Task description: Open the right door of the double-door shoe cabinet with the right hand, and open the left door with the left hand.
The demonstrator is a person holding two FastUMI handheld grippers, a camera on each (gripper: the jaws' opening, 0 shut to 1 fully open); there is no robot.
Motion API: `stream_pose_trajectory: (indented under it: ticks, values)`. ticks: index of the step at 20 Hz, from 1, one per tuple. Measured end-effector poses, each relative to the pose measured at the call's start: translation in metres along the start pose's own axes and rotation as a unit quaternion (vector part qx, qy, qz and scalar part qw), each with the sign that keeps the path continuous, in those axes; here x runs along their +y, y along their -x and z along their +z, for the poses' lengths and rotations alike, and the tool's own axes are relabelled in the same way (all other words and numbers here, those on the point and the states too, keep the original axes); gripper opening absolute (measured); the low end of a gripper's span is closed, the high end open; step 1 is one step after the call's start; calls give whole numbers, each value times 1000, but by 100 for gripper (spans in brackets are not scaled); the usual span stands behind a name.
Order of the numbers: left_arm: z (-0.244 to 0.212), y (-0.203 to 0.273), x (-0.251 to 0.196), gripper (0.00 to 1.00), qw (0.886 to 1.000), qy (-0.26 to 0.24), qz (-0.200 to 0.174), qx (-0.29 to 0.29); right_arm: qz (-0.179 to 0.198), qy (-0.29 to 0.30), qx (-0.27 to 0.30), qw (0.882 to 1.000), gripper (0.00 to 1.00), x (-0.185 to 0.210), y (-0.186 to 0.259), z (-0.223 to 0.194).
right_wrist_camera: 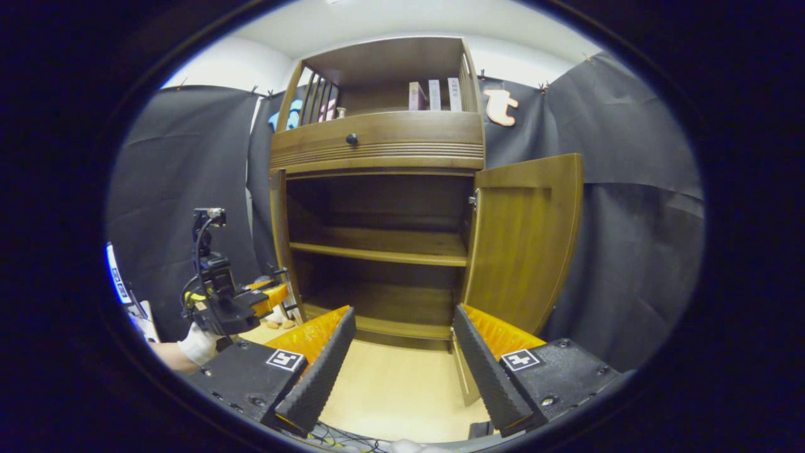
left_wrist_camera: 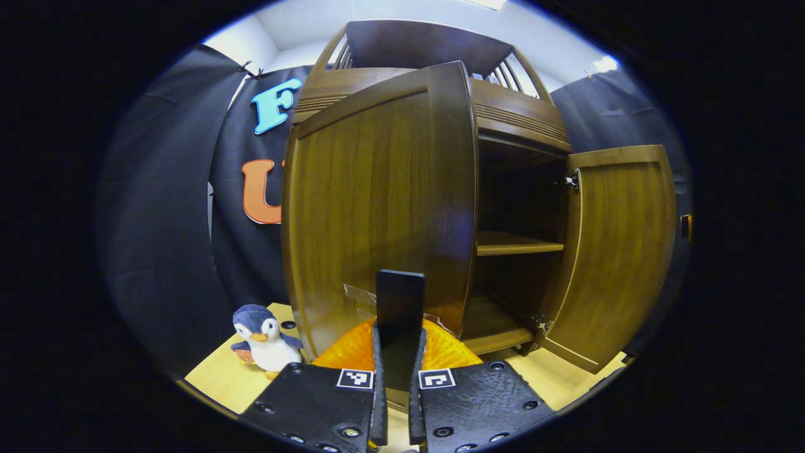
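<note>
Shoe cabinet [right_wrist_camera: 377, 148] of dark brown wood stands against the black cloth wall, both of its two doors swung out: left door [left_wrist_camera: 377, 207], right door [right_wrist_camera: 525, 239]. Inside it, one bare wooden shelf [right_wrist_camera: 383, 246] spans above the bottom board. Above its drawer, three upright books [right_wrist_camera: 434, 94] stand. Left gripper [left_wrist_camera: 396, 412] has its fingers pressed together on a dark flat handle beside the left door; right gripper [right_wrist_camera: 396, 358] hangs spread apart before the cabinet. One plush penguin [left_wrist_camera: 263, 340] sits left of the cabinet.

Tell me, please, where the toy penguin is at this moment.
In the left gripper view the toy penguin stands low on the left, on the pale floor beside the open left door of the shoe cabinet.
</note>
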State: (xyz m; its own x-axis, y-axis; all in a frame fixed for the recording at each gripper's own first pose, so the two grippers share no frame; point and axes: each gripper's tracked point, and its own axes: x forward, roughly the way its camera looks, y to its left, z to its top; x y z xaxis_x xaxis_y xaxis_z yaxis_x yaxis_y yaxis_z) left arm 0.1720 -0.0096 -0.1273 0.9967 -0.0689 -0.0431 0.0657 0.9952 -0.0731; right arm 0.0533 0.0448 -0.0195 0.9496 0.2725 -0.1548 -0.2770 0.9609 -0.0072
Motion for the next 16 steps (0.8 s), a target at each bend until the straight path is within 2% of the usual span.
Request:
stream_pose_trajectory:
  ticks: [7,16]
  values:
    - [-1,29,29,12,1000,7,7,1,28,2,8,1000,100,16,-11,-7]
    - [-2,49,56,12,1000,10,-6,2,51,1,12,999,99,44,-20,-11]
